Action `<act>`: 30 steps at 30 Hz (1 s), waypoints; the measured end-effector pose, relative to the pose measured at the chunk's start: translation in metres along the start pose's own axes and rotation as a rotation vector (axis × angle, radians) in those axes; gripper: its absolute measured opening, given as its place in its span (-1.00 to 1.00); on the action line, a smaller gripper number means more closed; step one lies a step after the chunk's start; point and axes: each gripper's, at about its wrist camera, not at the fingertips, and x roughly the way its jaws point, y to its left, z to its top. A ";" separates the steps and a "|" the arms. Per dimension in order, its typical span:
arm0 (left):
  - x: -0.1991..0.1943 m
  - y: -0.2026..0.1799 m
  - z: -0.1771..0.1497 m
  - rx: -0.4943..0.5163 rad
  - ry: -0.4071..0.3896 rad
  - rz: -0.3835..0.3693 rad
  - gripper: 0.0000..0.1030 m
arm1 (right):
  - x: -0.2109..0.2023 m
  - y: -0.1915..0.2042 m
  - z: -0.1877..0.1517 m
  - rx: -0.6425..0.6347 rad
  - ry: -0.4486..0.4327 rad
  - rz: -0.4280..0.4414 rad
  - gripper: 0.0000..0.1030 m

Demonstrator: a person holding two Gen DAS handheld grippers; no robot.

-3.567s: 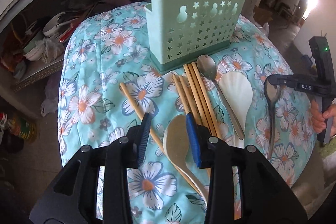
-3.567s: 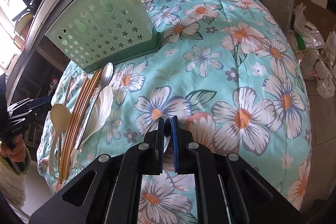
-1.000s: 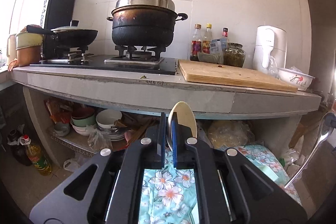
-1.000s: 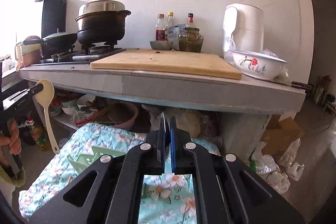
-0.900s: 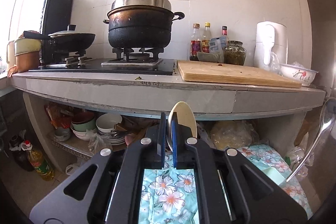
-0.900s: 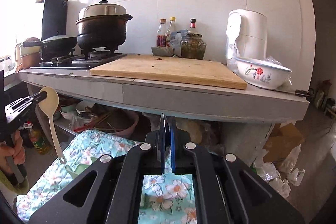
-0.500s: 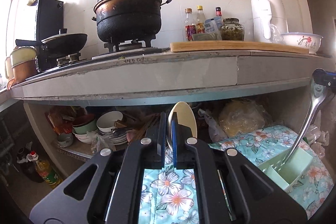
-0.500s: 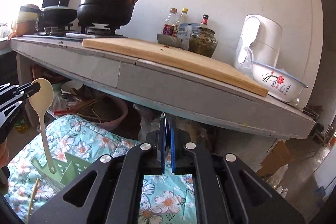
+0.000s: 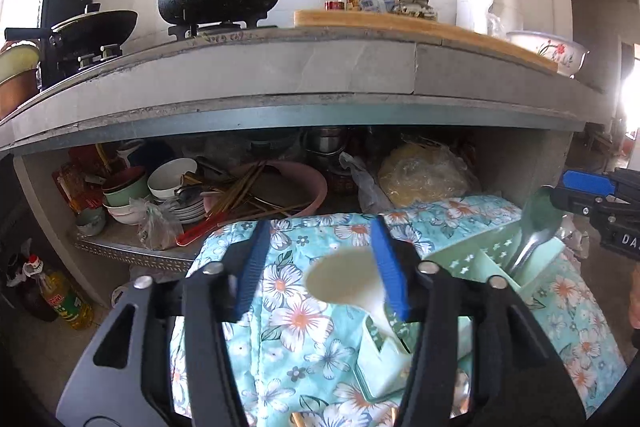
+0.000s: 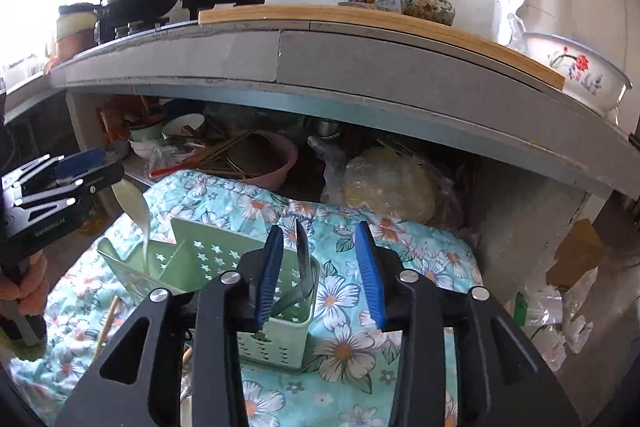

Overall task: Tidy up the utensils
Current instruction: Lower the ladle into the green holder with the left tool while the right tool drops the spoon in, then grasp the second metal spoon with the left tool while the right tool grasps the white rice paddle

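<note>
Standing in green holder, cream spoon and metal spoon, both claws spread apart

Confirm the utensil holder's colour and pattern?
Mint green utensil holder with star-shaped cutouts, clearest in the right wrist view.

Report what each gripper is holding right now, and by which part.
Nothing is held. The left gripper is open, its cream spoon standing handle-down in the green holder. The right gripper is open too, its metal spoon in the holder.
</note>
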 end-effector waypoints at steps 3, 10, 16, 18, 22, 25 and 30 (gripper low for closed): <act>-0.020 0.003 -0.003 -0.012 -0.004 -0.028 0.21 | -0.028 -0.014 -0.010 0.104 -0.032 0.061 -0.12; -0.065 0.006 -0.030 -0.038 0.063 -0.141 0.32 | -0.043 -0.029 -0.082 0.360 0.132 0.303 -0.11; -0.073 -0.004 -0.080 -0.078 0.240 -0.245 0.32 | 0.004 0.001 -0.172 0.511 0.396 0.405 -0.13; -0.075 -0.009 -0.099 -0.099 0.298 -0.284 0.32 | 0.015 0.009 -0.191 0.548 0.442 0.405 -0.22; -0.076 -0.020 -0.132 -0.135 0.408 -0.370 0.15 | 0.019 0.013 -0.209 0.610 0.443 0.415 -0.29; -0.073 -0.032 -0.153 -0.157 0.482 -0.427 0.00 | 0.019 0.013 -0.211 0.640 0.441 0.422 -0.36; -0.069 -0.052 -0.170 -0.136 0.541 -0.438 -0.24 | 0.023 0.018 -0.210 0.648 0.456 0.420 -0.49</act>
